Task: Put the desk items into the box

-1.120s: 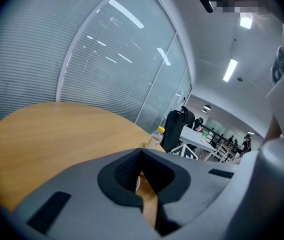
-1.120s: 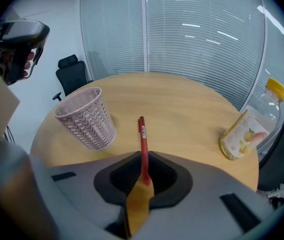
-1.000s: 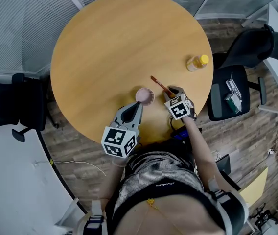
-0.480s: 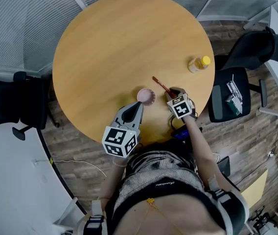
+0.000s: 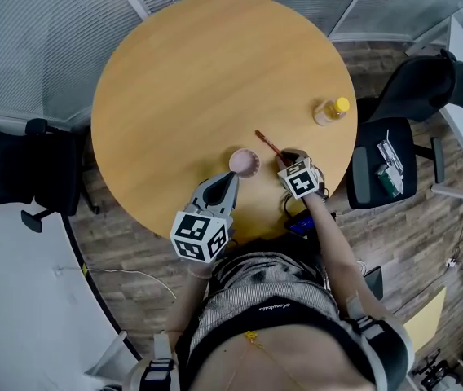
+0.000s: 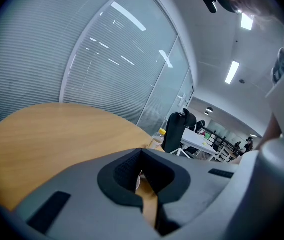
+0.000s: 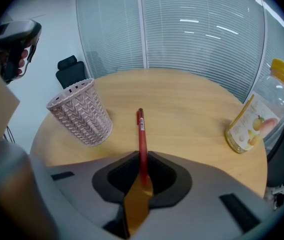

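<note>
Left chair: black office chair [image 5: 11, 177] at the left edge of the head view, on the wood-plank floor, just off the surface's rim.
Surface: round, light wood [image 5: 199, 80], filling the upper middle of the head view; slatted blinds behind glass above it.
Left gripper: [image 5: 233, 176] lower centre, at the near rim of the surface, its marker cube toward the person; tips point up-frame at the cup and stop just short of it.
Left jaws: drawn to a thin slit, with only the wood and a pale sliver of the cup showing through.
Cup: pink, chevron-patterned openwork [image 5: 243, 162], upright on the surface, between the two grippers.
Pen: red [image 5: 267, 142], right of the cup and apart from it, slanting up-left; its near end lies between the right jaws.
Right gripper: [image 5: 283, 160] right of centre, tilted steeply down onto the pen's near end.
Right jaws: have just been closing; narrow, pads against both sides of the pen.
Bottle: clear, yellow cap, fruit label [image 5: 330, 110], near the surface's right rim, well apart from the pen.
Right chair: black [image 5: 415, 80], at the right edge; small items on its seat, too small to identify.
</note>
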The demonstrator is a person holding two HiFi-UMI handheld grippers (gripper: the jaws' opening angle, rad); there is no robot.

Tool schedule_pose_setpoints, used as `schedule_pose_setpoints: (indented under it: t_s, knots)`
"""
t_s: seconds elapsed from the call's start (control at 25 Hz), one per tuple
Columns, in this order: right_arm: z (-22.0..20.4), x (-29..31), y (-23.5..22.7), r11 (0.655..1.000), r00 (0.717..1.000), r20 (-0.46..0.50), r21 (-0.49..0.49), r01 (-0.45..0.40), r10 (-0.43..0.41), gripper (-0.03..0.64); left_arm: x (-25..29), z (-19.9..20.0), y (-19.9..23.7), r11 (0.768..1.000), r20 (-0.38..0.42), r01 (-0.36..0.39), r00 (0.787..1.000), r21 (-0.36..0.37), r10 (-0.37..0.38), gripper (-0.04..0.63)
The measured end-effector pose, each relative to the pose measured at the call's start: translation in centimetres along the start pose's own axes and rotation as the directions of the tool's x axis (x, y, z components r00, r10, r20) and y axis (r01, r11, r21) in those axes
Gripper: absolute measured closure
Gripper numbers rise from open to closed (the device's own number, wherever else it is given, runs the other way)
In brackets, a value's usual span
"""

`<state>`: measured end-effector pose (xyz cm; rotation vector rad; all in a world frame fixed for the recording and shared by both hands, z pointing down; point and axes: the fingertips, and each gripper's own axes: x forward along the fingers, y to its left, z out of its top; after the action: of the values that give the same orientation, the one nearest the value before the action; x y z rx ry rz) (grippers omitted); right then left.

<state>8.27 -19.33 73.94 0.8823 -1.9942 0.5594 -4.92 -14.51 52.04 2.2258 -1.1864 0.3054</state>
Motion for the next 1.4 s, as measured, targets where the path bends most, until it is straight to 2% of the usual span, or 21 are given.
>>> schedule_pose_setpoints:
  t_s: [0.56, 0.8, 1.4]
  knots:
    - [0.1, 0.1, -0.1, 1.000, 1.000, 0.016, 0.017, -0.007, 0.007, 0.555, -1.2, -0.2, -0.6, 1.000, 0.020, -0.001, 1.000, -0.019, 0.002, 0.598]
    - [-0.1, -0.1, -0.1, 0.998, 0.999, 0.010, 0.046, -0.031, 0.030, 0.557, -2.1, -0.4, -0.8, 1.000, 0.024, -0.027, 0.999, 0.007, 0.027, 0.598]
    - [2.3, -4.2, 1.0, 0.999, 0.992, 0.111, -0.003, -0.054, 0.054, 0.557, -3.9, -1.6, -1.3, 0.998, 0.017, -0.057, 0.998, 0.024, 0.056, 0.598]
